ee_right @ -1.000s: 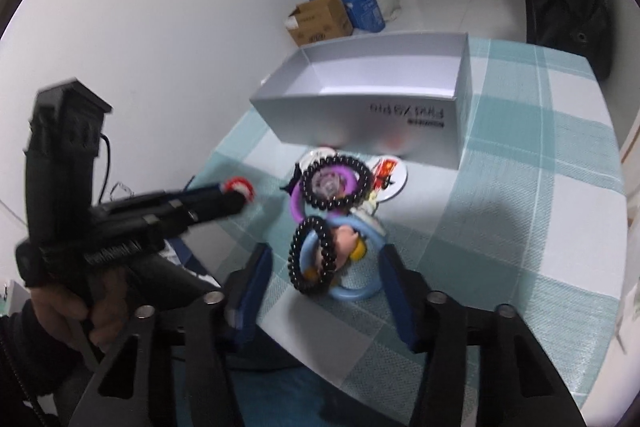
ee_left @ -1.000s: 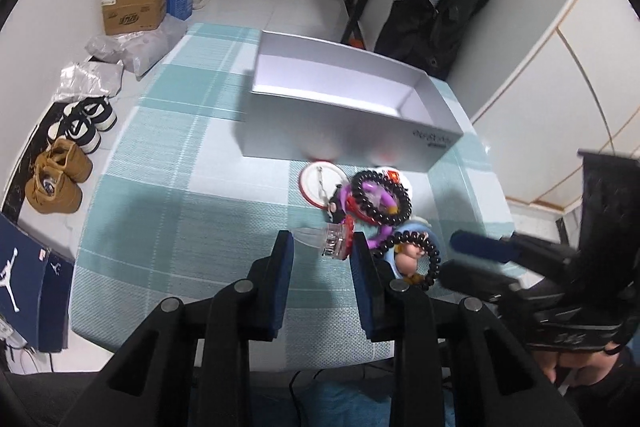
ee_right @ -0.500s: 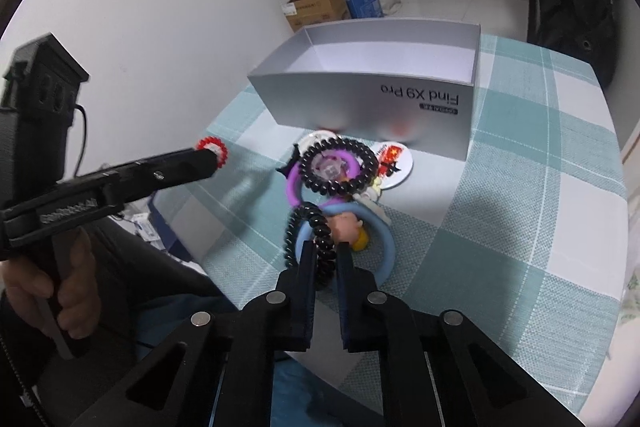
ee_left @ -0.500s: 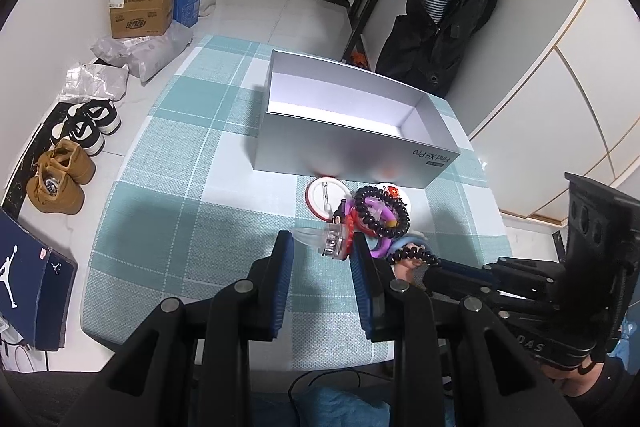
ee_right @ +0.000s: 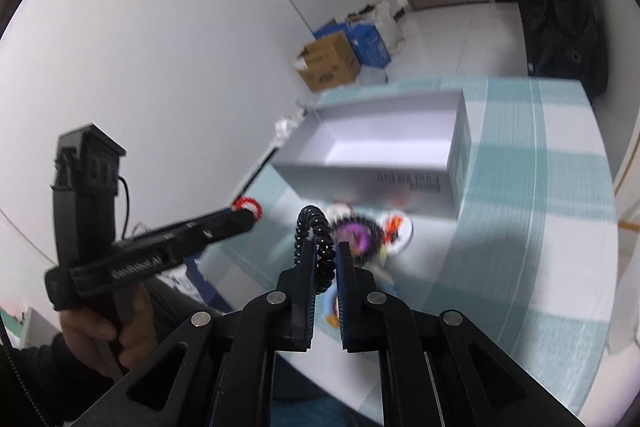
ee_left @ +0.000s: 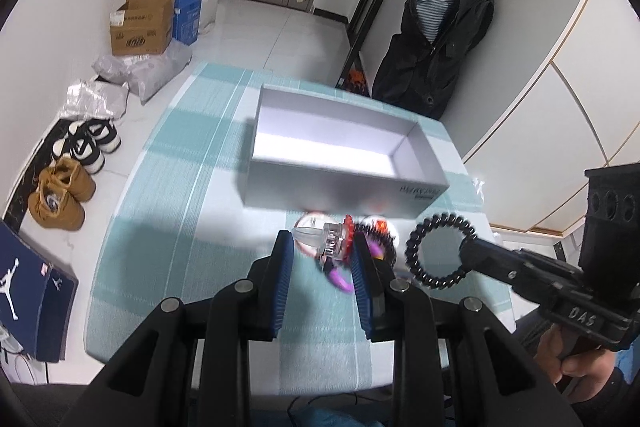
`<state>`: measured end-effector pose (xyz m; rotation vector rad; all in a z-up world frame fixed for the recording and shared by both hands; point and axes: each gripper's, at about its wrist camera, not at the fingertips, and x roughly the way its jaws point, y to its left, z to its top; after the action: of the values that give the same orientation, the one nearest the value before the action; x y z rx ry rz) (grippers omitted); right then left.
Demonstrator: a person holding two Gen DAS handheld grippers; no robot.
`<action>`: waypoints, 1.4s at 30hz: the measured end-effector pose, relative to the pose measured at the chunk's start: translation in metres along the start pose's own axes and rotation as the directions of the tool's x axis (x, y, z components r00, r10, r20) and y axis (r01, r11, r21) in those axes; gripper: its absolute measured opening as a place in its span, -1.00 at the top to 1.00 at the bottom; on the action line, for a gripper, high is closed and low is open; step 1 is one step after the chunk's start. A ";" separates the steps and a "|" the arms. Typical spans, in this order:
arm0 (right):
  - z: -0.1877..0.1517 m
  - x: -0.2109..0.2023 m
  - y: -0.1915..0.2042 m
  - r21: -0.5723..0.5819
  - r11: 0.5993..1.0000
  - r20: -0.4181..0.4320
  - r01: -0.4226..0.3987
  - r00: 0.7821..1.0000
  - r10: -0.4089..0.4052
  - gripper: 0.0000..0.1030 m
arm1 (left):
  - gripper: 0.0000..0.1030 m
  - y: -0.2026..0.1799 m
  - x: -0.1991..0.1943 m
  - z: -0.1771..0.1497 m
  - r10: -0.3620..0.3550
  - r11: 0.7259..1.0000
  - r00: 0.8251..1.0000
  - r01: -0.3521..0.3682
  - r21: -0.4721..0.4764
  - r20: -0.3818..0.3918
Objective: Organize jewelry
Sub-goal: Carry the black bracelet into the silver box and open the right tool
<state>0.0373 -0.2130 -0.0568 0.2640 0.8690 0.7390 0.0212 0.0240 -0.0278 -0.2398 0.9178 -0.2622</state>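
Note:
My left gripper [ee_left: 322,247] is shut on a clear plastic hair clip with a red frill [ee_left: 330,239] and holds it in the air above the table. My right gripper [ee_right: 323,247] is shut on a black coil bracelet [ee_right: 316,243], lifted off the table; the bracelet also shows in the left wrist view [ee_left: 440,251]. An open white box [ee_left: 344,155] stands on the checked tablecloth beyond both grippers. A blurred pile of jewelry with a purple ring [ee_right: 356,237] and a round badge [ee_right: 396,231] lies in front of the box.
The table [ee_left: 168,211] has a teal and white checked cloth. On the floor to the left are shoes [ee_left: 60,195], bags and a cardboard box [ee_left: 142,27]. A black jacket [ee_left: 440,43] hangs behind the table.
My right gripper closed on the black coil bracelet and lifted it off the pile. My left gripper rose with the clip. Both views pulled back from the table.

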 end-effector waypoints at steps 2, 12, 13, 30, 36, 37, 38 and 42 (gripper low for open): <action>0.012 -0.003 -0.003 0.015 1.000 0.023 -0.012 1.000 0.012 0.84 | 0.55 -0.003 -0.001 0.008 -0.003 1.000 1.000 0.002 0.010 0.017; 0.070 0.005 -0.019 0.049 0.999 0.057 0.007 0.998 -0.010 0.84 | 0.55 -0.003 0.019 0.053 0.028 0.999 1.000 -0.028 0.027 -0.006; 0.076 0.008 -0.021 0.049 0.999 0.058 0.005 0.998 -0.008 0.84 | 0.55 -0.001 0.025 0.060 0.042 0.999 0.999 -0.042 0.031 -0.006; 0.101 0.063 -0.059 0.090 0.996 -0.016 0.021 1.000 -0.019 0.84 | 0.55 0.004 0.077 0.074 -0.018 1.000 0.994 0.020 0.015 -0.110; 0.099 0.070 -0.059 0.079 0.996 -0.050 0.037 0.998 -0.033 0.83 | 0.55 0.006 0.086 0.074 -0.030 0.999 0.991 0.031 0.009 -0.134; 0.099 0.073 -0.059 0.078 0.996 -0.058 0.043 0.998 -0.039 0.83 | 0.55 0.005 0.086 0.073 -0.034 0.999 0.990 0.035 0.009 -0.136; 0.098 0.074 -0.060 0.078 0.995 -0.065 0.055 0.997 -0.050 0.83 | 0.55 0.005 0.087 0.073 -0.043 0.999 0.990 0.045 0.012 -0.137; 0.096 0.080 -0.060 0.072 0.995 -0.082 0.075 0.994 -0.069 0.77 | 0.53 0.001 0.086 0.074 -0.046 0.998 0.991 0.051 0.035 -0.125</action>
<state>0.1739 -0.1947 -0.0731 0.2704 0.9779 0.6538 0.1308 0.0040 -0.0487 -0.2120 1.0302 -0.3425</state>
